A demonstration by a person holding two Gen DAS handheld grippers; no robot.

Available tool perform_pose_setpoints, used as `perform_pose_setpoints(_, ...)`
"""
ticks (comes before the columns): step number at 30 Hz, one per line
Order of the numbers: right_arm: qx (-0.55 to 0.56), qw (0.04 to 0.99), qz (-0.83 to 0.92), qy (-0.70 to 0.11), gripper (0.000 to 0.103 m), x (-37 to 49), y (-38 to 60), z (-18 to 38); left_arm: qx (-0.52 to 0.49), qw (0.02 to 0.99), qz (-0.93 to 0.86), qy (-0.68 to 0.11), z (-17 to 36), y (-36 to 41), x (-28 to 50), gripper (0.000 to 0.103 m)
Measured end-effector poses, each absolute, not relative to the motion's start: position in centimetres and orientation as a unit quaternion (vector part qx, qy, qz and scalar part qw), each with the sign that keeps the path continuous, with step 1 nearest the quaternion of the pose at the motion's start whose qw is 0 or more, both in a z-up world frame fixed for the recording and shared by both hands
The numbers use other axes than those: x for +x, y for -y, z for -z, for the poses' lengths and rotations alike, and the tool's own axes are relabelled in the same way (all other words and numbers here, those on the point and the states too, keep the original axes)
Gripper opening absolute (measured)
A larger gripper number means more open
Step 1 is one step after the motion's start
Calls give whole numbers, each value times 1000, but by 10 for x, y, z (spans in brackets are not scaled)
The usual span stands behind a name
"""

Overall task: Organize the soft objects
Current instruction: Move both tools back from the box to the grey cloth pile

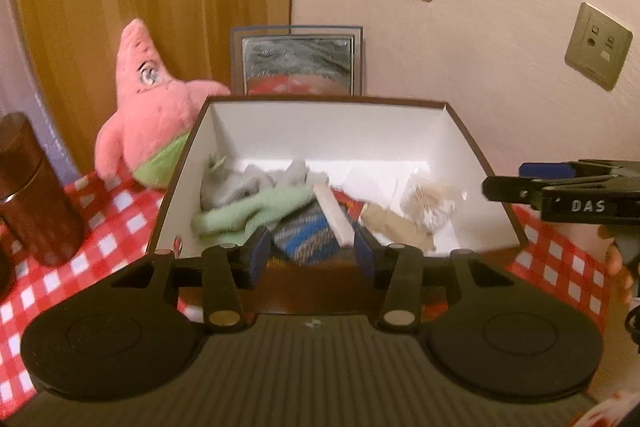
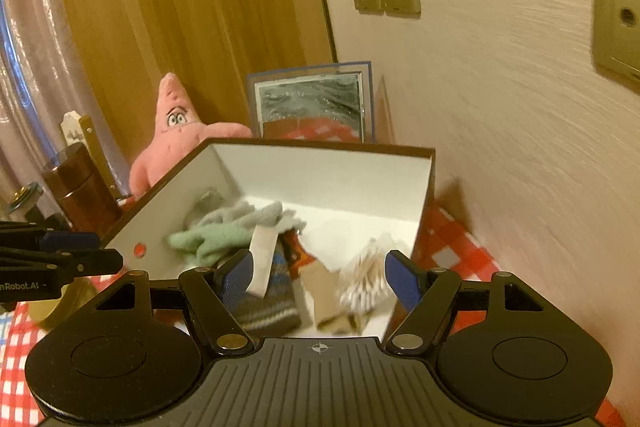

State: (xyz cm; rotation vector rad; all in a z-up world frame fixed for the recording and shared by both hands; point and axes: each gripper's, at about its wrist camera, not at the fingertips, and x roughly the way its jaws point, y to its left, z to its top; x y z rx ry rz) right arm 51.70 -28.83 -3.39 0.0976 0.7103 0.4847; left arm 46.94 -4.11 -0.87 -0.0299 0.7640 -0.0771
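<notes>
- The left tongs (image 1: 312, 253) stand apart at a moderate gap and grip nothing; their blue pads (image 1: 259, 250) hang over the near rim of the open box (image 1: 180, 163).
- The right tongs (image 2: 320, 277) are spread wider and are also empty, poised over the near right part of the same box (image 2: 424, 203).
- The box has brown outer walls and a white interior and rests on the red-and-white checked tabletop (image 1: 120, 211).
- Inside, at far left, lies a grey soft item (image 1: 244, 183), with a pale green sock (image 1: 256, 213) touching its near side.
- A striped blue-and-grey sock (image 1: 310, 241) with a white band lies directly ahead of the left tongs, between their pads in that view.
- A beige sock (image 1: 394, 227) and a crumpled pale item (image 1: 430, 205) lie at the right of the box floor, just ahead of the right tongs.
- A pink starfish plush (image 1: 154, 115) stands outside the box, touching its far-left corner.
- A brown canister (image 1: 36, 195) stands left of the plush.
- A framed mirror (image 1: 298, 65) leans on the wall behind the box.
</notes>
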Motion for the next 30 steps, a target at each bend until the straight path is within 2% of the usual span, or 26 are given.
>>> perform_pose_setpoints(6, 48, 906, -234, -350, 73, 482, 297, 27, -19, 923, 28, -384, 9, 41, 431, 52)
perform_pose_setpoints(9, 44, 904, -231, -358, 73, 464, 300, 25, -24, 920, 19, -390, 9, 41, 412, 63)
perform_pose_setpoints(15, 32, 899, -226, -373, 73, 427, 299, 29, -37, 916, -5, -400, 11, 37, 374, 68)
perform_pose_setpoints(19, 27, 891, -236, -386, 73, 404, 295, 34, -38, 913, -27, -405, 13, 34, 351, 77)
perform_pose_setpoints(30, 17, 856, -285, -431, 73, 356, 271, 58, -40, 894, -59, -443, 32, 29, 295, 78)
